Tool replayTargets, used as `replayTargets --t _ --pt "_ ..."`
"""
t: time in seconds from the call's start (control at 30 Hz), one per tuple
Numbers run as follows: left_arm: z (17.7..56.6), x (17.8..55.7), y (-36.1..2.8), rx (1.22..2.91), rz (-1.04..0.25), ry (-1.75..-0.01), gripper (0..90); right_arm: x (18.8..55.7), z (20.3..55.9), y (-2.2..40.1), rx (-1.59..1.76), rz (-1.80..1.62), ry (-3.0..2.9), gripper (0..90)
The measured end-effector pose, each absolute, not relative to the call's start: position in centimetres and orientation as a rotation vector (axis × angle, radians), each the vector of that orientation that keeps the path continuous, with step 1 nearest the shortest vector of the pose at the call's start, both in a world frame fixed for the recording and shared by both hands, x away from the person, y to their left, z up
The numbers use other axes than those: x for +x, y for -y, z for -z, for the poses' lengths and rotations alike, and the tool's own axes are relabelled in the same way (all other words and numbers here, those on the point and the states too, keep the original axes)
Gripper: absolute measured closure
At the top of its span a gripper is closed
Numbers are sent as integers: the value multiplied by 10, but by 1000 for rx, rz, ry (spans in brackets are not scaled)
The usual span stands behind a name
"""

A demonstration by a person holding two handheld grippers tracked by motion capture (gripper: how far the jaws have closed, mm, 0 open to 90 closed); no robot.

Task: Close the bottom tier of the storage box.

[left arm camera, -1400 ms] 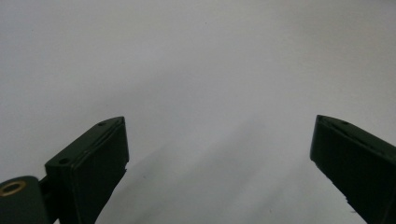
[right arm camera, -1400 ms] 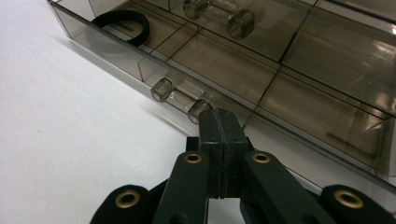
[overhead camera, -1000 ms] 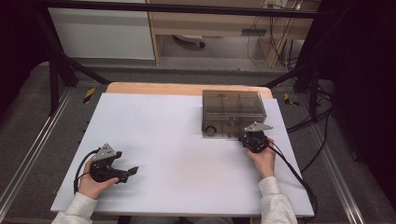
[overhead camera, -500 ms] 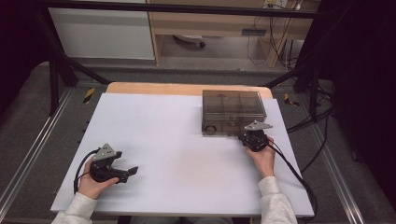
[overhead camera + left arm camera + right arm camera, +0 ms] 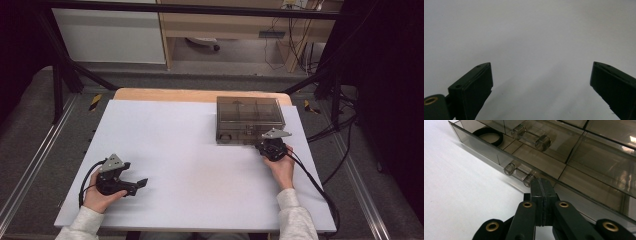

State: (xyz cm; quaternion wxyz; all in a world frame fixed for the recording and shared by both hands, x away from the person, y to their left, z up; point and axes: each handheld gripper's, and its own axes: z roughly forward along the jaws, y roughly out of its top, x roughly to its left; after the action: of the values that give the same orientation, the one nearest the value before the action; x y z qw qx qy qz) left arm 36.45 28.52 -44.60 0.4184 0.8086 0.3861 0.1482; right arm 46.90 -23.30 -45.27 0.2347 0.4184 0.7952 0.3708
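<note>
Almost nothing has changed over the last second; the right gripper (image 5: 541, 192) stays with jaws closed on nothing against the smoky box (image 5: 249, 116) (far right on the counter (image 5: 190, 165)); the left gripper (image 5: 131, 184) rests wide open, so any step seems unstarted.

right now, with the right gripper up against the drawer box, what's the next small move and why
Probably open the right gripper and ease it onto the clear handle of the lower drawer. Its fingers are pressed shut just right of that handle, holding nothing. The left gripper rests open on the table, well away.
</note>
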Motion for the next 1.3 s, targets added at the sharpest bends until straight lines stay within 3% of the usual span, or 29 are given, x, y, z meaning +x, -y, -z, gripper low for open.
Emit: replayTargets --t 1.3 --pt "447 365 -286 2031 -374 -973 42 479 453 233 1149 -1022 -2172 900"
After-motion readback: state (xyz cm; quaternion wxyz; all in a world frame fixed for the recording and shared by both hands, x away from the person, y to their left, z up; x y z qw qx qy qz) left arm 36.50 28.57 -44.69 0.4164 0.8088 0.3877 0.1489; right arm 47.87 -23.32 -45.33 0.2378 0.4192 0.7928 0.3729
